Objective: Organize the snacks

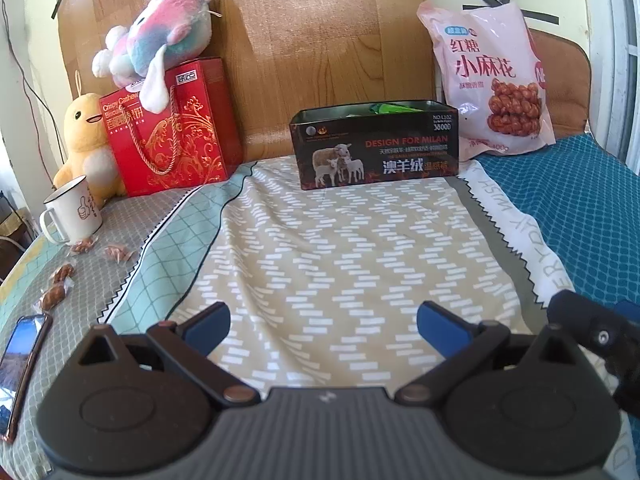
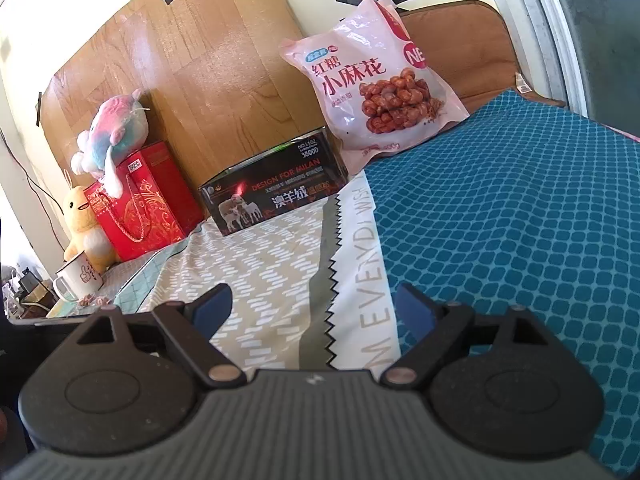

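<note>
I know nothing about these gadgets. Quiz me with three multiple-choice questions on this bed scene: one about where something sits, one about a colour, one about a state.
1. Where is the pastel plush toy?
A. On the red gift box
B. Inside the black tin
C. On the blue quilt

2. What colour is the big snack bag leaning at the back?
A. Green
B. Pink
C. Black

3. How does the left claw stand?
A. Shut on a snack
B. Shut on the mug
C. Open, holding nothing

Answers: 1 A, the toy lies on the box's top. 2 B, its wrapper is pale pink with twist snacks pictured. 3 C, its fingers are spread with only bedding between them.
</note>
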`<state>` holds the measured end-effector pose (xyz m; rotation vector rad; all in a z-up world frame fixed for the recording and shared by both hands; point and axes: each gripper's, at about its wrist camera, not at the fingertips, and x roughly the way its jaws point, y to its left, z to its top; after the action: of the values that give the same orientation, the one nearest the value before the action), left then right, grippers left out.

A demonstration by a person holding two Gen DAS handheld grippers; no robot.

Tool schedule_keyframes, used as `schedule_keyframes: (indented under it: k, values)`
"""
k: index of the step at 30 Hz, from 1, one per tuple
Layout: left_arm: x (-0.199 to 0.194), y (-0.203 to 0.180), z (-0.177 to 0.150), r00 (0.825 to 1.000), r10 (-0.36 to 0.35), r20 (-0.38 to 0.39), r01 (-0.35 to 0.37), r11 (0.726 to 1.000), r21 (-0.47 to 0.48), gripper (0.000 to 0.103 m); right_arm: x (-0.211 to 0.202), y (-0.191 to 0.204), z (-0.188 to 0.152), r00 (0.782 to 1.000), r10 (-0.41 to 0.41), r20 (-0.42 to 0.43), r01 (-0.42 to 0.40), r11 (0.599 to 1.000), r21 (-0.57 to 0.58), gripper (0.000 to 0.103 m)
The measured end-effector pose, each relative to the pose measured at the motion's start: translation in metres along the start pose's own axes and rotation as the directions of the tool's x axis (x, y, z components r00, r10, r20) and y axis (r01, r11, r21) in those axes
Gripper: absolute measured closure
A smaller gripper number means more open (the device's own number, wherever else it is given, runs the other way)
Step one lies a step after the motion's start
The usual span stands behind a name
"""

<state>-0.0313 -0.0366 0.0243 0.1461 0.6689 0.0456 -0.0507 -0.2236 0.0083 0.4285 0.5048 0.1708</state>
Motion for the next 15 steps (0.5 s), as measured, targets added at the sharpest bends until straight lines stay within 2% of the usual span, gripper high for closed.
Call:
schedule_keyframes:
  k: [15]
  values:
    - [0.0049, -0.0053, -0.0029, 0.999, -0.007, -0.04, 0.007, 1.0, 0.007, 0.0, -0.0003, -0.0023, -0.0003, 1.0, -0.011, -0.006, 0.011, 1.0, 0.021, 0.009]
